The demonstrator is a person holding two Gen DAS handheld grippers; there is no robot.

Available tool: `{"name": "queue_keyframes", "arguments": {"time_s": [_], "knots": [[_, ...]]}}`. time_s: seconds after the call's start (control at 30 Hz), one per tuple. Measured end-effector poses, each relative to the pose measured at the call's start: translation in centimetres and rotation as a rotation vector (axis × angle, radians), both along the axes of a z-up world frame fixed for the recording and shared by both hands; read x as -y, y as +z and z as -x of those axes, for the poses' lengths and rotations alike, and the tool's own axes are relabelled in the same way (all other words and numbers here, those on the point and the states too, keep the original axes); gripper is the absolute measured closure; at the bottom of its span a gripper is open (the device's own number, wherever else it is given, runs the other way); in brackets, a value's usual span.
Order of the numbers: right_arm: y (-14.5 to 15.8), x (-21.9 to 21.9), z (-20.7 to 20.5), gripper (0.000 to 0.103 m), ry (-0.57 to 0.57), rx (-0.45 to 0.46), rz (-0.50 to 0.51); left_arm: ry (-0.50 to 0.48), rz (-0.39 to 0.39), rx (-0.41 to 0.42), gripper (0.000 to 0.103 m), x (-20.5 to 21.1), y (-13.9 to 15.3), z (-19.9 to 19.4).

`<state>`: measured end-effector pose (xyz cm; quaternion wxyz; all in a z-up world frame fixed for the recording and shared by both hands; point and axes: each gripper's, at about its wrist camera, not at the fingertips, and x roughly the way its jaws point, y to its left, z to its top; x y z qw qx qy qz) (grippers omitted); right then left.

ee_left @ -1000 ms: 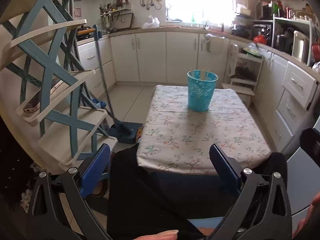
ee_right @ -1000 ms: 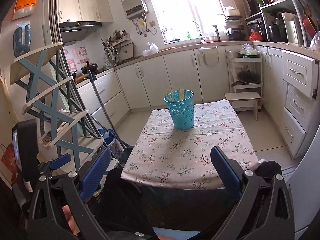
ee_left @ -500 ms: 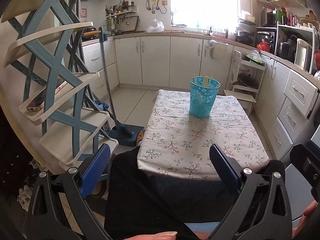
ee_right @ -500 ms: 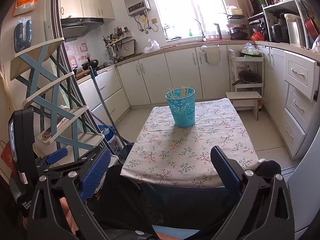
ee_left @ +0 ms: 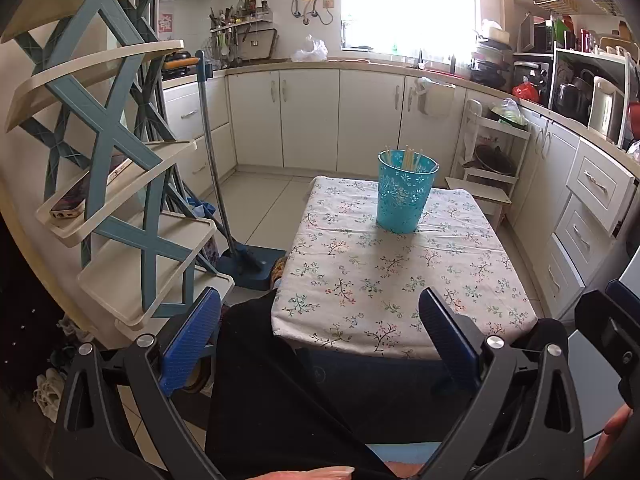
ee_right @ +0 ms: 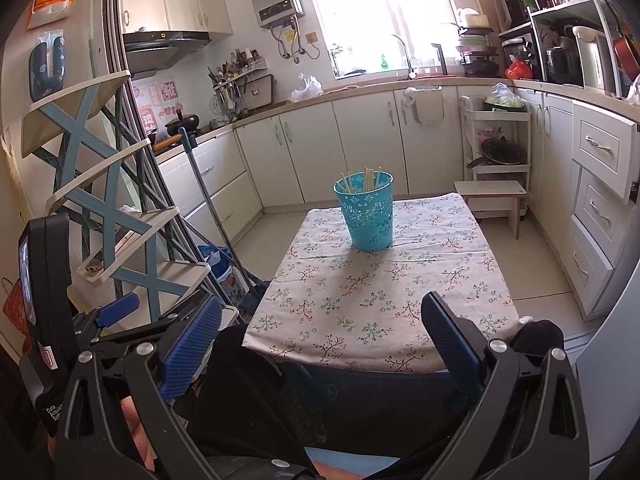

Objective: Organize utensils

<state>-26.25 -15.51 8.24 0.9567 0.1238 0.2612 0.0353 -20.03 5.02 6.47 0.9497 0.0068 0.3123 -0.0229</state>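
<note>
Several chopsticks (ee_left: 409, 157) upright in teal cup (ee_left: 403, 196), left gripper (ee_left: 320, 336) and right gripper (ee_right: 322, 338) both spread apart, empty

The 2 wrist views look forward from low near the worktop's (ee_left: 400, 280) close edge; both share the worktop (ee_right: 380, 292), blue cup (ee_left: 405, 192) (ee_right: 366, 210) and far cabinets (ee_left: 308, 116) (ee_right: 360, 144).

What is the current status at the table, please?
Left gripper open, empty; right gripper open, empty. Chopsticks upright in teal cup on table. Nothing in the way.
</note>
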Motion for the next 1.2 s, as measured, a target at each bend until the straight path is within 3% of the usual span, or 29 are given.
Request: {"name": "queue_keyframes", "arguments": {"time_s": [1.2], "knots": [[-0.20, -0.37, -0.04, 0.007, 0.006, -0.009, 0.001, -0.001, 0.000, 0.000, 0.008, 0.06, 0.01, 0.04]]}}
